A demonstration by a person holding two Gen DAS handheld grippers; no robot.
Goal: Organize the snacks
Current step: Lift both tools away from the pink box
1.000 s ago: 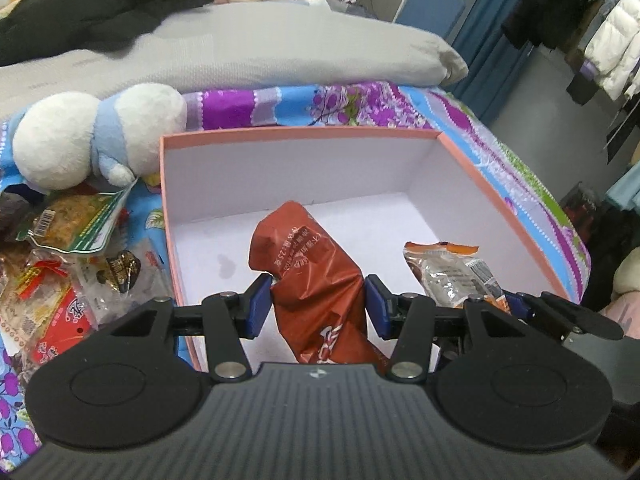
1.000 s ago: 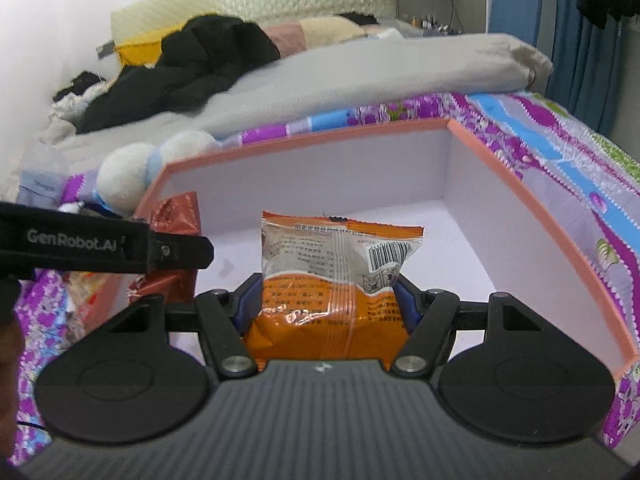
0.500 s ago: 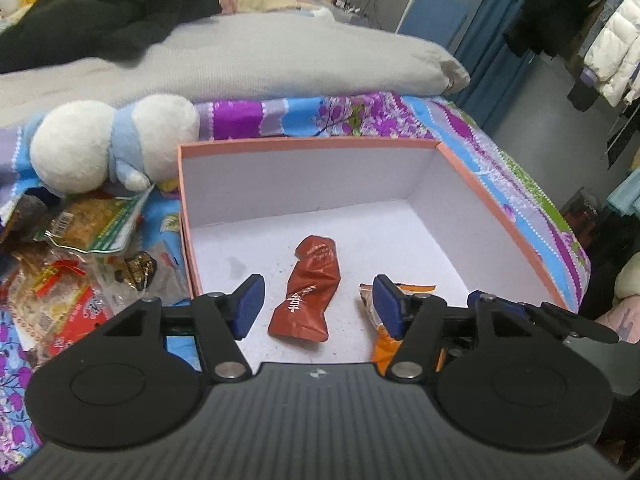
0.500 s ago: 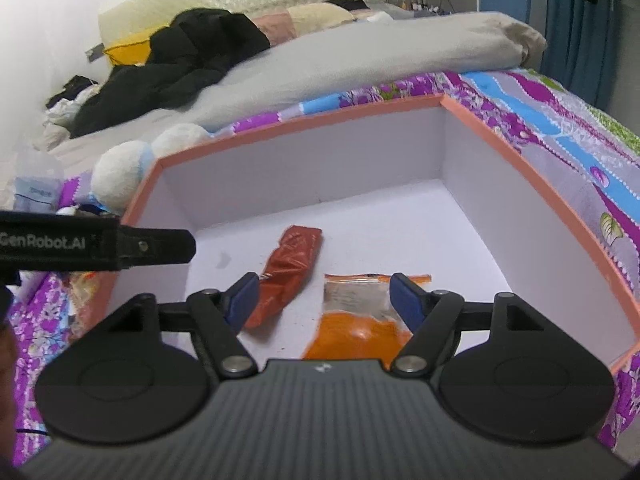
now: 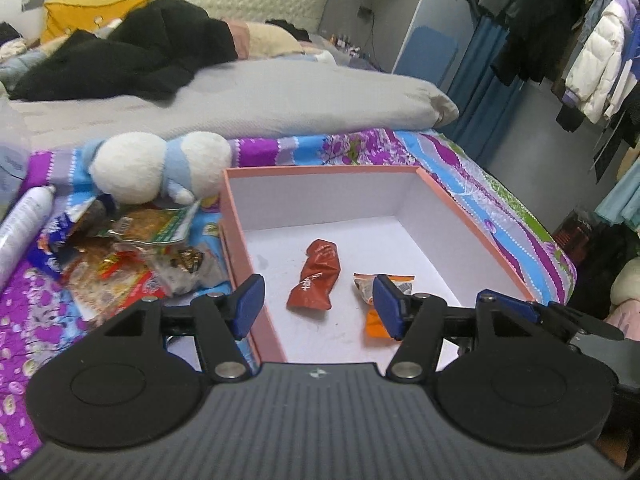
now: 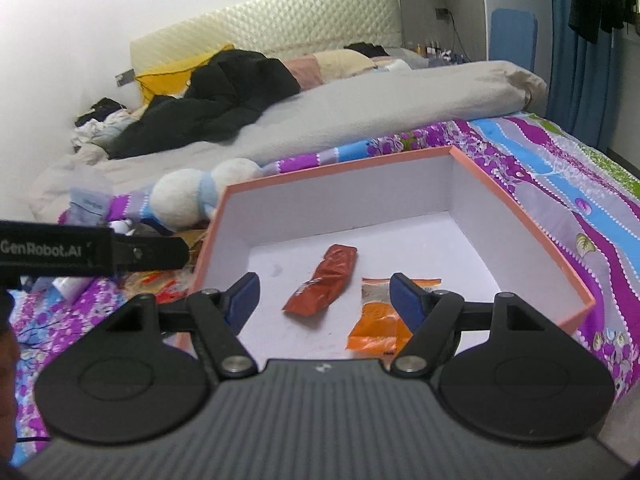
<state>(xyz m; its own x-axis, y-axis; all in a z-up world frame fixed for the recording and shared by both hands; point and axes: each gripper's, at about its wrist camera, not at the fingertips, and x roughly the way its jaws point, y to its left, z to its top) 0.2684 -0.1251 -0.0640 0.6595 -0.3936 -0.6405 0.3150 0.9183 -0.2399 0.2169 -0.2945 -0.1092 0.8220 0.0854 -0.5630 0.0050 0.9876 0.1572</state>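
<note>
Hovering above the near edge of the pink-rimmed box [image 5: 472,216], left tongs [image 5: 316,304] spread wide with nothing between the blue pads [image 5: 248,304]. Right tongs [image 6: 324,300] likewise released, empty, pads apart over the same box [image 6: 340,176]. Lying flat on the white floor of the box: red snack packet [image 5: 318,276], crumpled, long axis running away from the cameras, and orange snack packet [image 5: 378,312] just beside it on the right, close but not overlapping, partly hidden behind the right-hand pad in both views. Seen from the right wrist as red snack packet [image 6: 322,280] and orange snack packet [image 6: 378,326], both in the near half of the box, well clear of the far wall. Rest of the box floor bare white, with a small grey smudge near the left wall.

Resting on the bed with its purple and blue floral sheet [image 5: 500,200], box set square, open top up. Piled on the sheet just left of the box, heap of loose snack packets [image 5: 132,264], mixed clear, red and green wrappers, touching or nearly touching the box's outer left wall. Beyond the heap, white and blue plush toy [image 5: 160,168] lying against the far left corner of the box. Left of the heap, pale cylindrical bottle [image 5: 24,224] on its side. Farther back, grey duvet [image 5: 260,96] across the bed with black clothing [image 5: 132,60] thrown on top. Showing at the left edge of the right wrist view, black body of the other gripper, lettered in white.
</note>
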